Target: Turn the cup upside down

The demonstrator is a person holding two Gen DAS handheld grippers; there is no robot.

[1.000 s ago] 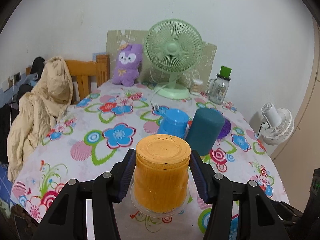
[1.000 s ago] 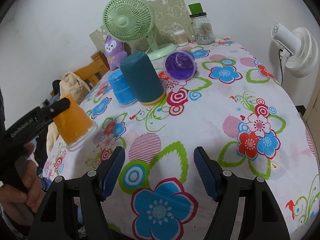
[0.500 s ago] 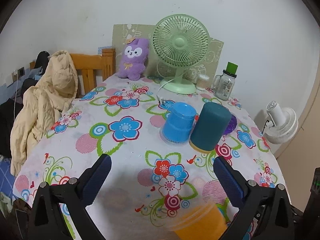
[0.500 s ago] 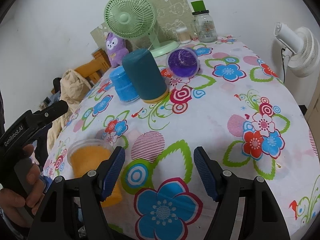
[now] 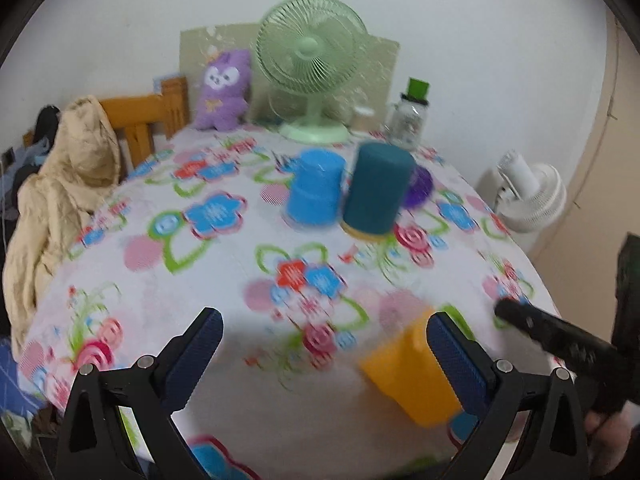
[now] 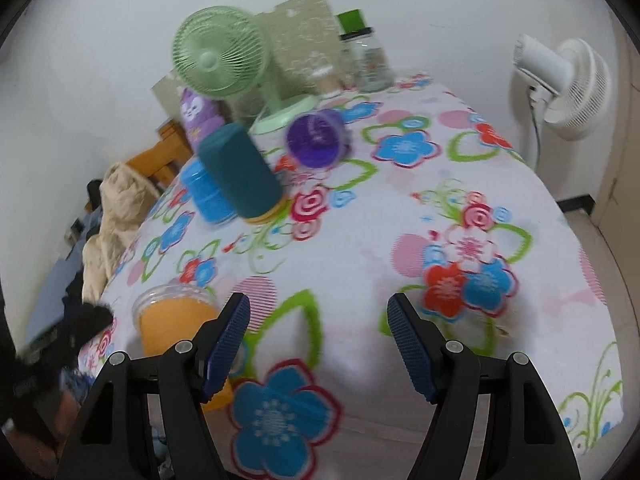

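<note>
The orange cup (image 5: 408, 372) stands on the flowered table near its front edge, partly behind my left gripper's right finger. In the right wrist view the orange cup (image 6: 172, 320) stands mouth up, with a clear rim on top, just left of my right gripper's left finger. My left gripper (image 5: 324, 340) is open and empty above the table. My right gripper (image 6: 318, 328) is open and empty over the cloth. A blue cup (image 5: 316, 190) and a dark teal cup (image 5: 376, 196) stand upside down mid-table. A purple cup (image 6: 316, 138) lies on its side behind them.
A green desk fan (image 5: 312, 60), a purple plush (image 5: 224, 92), a glass jar with a green lid (image 5: 412, 118) and a small white container stand at the table's back. A wooden chair with a beige coat (image 5: 60, 184) is at left. A white floor fan (image 5: 528, 192) is at right.
One second ago my left gripper held the orange cup upside down. It let go and opened wide; the cup now stands mouth up near the front edge. Both views have shifted and blur.
</note>
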